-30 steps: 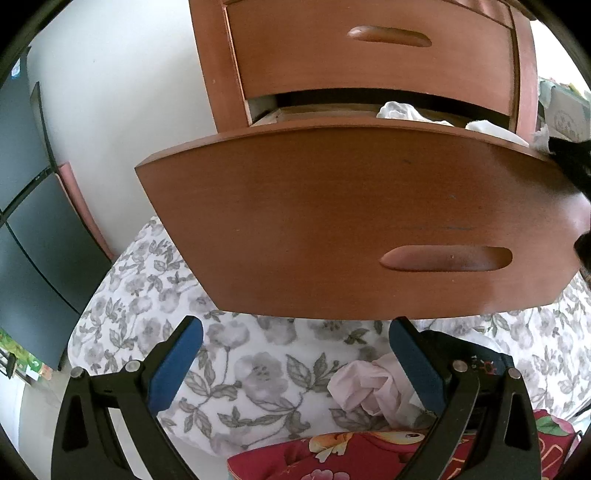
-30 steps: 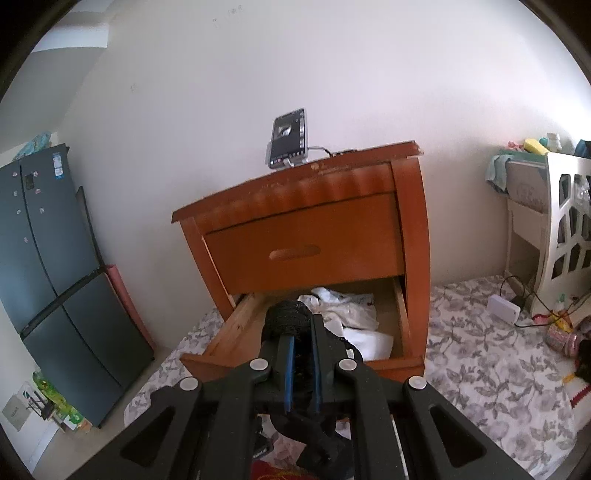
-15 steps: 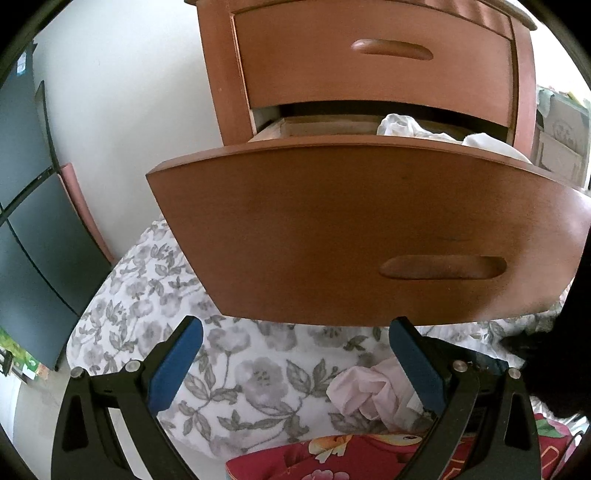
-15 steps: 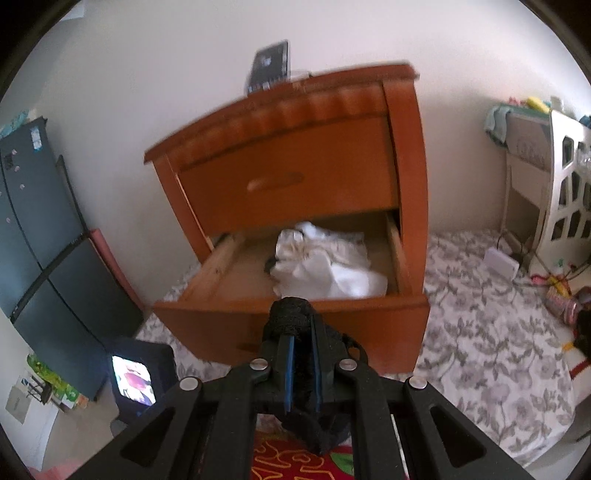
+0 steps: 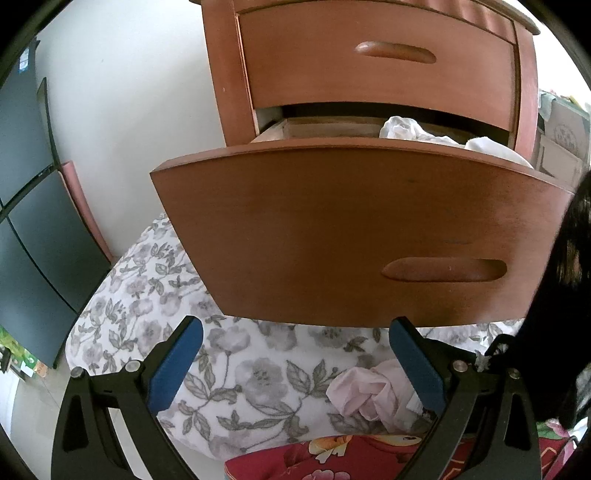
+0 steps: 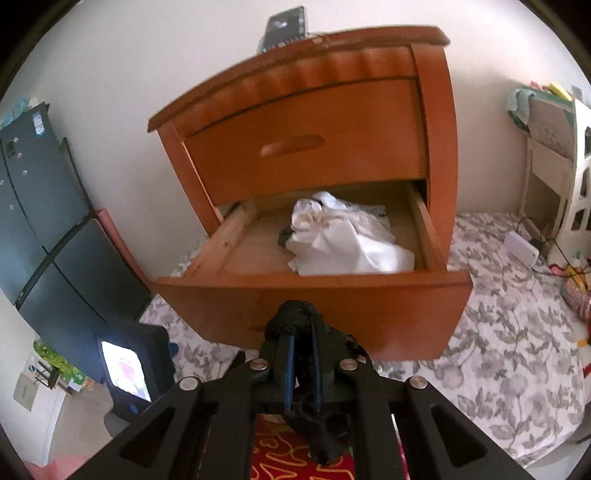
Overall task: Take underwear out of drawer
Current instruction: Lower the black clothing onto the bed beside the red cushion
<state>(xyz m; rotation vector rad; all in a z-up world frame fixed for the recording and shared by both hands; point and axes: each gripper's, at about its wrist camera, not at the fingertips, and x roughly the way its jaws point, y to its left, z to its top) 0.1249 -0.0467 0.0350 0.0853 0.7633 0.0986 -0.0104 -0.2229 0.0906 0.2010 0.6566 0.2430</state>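
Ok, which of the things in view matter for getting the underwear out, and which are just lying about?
Part of the job:
- open lower drawer
- white garments inside it
- black garment clamped in the right gripper
- left gripper, open
- pink garment on the bedsheet

Lying about:
- closed upper drawer
- phone
- white charger
- fridge

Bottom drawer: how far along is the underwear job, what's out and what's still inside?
Done: the bottom drawer stands pulled open, and a pink garment already lies on the floral bedding. In hand: the right gripper is shut on a black garment, held in front of the drawer. The left gripper is open and empty. Left: white garments with something dark beside them remain inside.
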